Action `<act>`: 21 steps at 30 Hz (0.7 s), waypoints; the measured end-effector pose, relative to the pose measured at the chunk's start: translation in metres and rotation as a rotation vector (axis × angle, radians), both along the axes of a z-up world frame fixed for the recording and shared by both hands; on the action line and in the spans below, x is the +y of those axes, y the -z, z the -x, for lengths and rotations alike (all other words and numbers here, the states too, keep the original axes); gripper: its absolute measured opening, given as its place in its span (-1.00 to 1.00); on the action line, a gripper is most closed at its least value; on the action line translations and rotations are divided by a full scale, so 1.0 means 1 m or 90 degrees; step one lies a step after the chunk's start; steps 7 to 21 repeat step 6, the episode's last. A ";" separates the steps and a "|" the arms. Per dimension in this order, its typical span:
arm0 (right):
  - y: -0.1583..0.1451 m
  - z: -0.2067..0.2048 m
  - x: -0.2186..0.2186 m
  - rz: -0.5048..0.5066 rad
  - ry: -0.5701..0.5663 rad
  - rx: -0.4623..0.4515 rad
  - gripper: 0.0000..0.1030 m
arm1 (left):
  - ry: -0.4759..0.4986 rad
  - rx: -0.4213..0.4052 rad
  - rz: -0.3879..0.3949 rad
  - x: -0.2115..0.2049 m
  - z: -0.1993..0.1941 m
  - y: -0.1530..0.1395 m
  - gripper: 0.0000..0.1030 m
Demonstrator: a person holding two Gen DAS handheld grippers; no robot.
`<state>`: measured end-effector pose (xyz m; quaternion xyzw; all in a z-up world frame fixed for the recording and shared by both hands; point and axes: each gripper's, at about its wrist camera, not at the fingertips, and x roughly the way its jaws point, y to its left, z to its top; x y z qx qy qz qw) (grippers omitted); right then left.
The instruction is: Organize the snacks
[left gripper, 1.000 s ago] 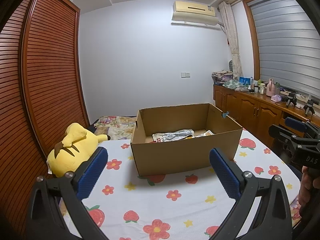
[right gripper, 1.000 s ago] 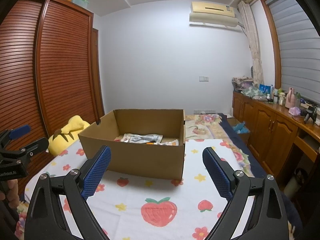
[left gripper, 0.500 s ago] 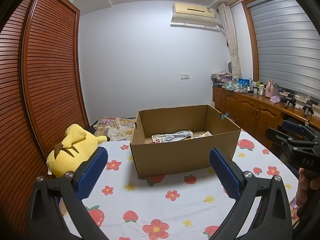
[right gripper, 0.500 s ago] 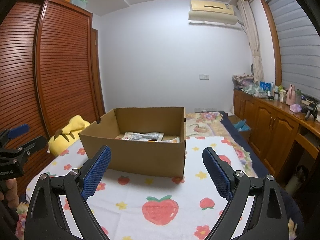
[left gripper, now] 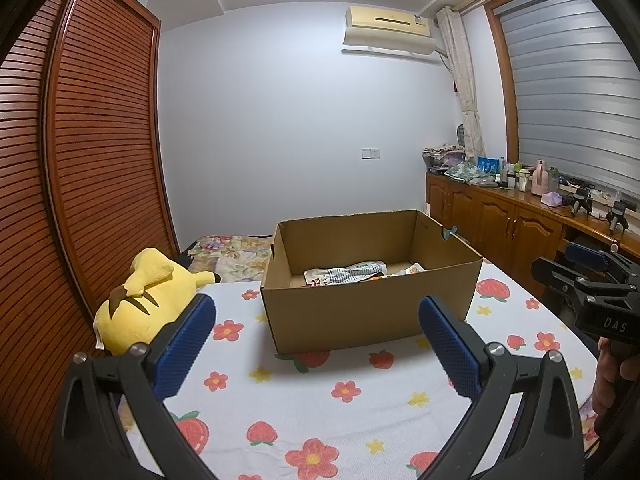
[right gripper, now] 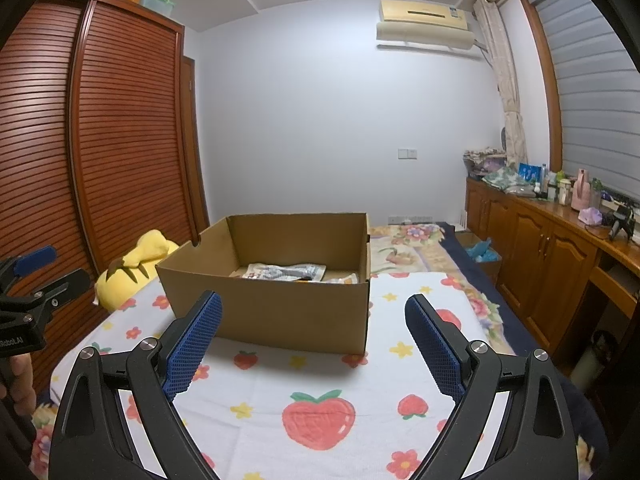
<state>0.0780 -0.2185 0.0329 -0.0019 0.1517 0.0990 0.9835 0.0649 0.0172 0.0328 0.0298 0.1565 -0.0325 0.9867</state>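
An open brown cardboard box [left gripper: 372, 308] [right gripper: 272, 312] stands on a white cloth printed with strawberries and flowers. Snack packets [left gripper: 346, 272] [right gripper: 286, 271] lie flat on its floor, a grey-and-white one most visible. My left gripper [left gripper: 316, 316] hovers open in front of the box with nothing between its blue pads. My right gripper [right gripper: 312, 314] is also open and empty, held off the box's front right. Each gripper shows at the edge of the other's view, held by a hand.
A yellow plush toy [left gripper: 140, 300] [right gripper: 136, 268] lies left of the box by the slatted wooden wardrobe [left gripper: 72, 184]. A wooden sideboard [right gripper: 552, 264] crowded with bottles runs along the right wall. Beyond the box lies floral bedding [right gripper: 408, 240].
Both views have shifted slightly: the box sits a little lower and farther in frame. Both grippers remain open and empty.
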 end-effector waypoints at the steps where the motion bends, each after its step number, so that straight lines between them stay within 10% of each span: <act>1: 0.000 0.000 0.000 0.000 0.000 0.000 0.83 | 0.000 0.000 0.000 0.000 0.000 0.000 0.99; 21: 0.000 0.000 0.000 0.001 0.000 0.001 0.84 | 0.001 0.002 -0.002 0.000 0.000 0.000 0.99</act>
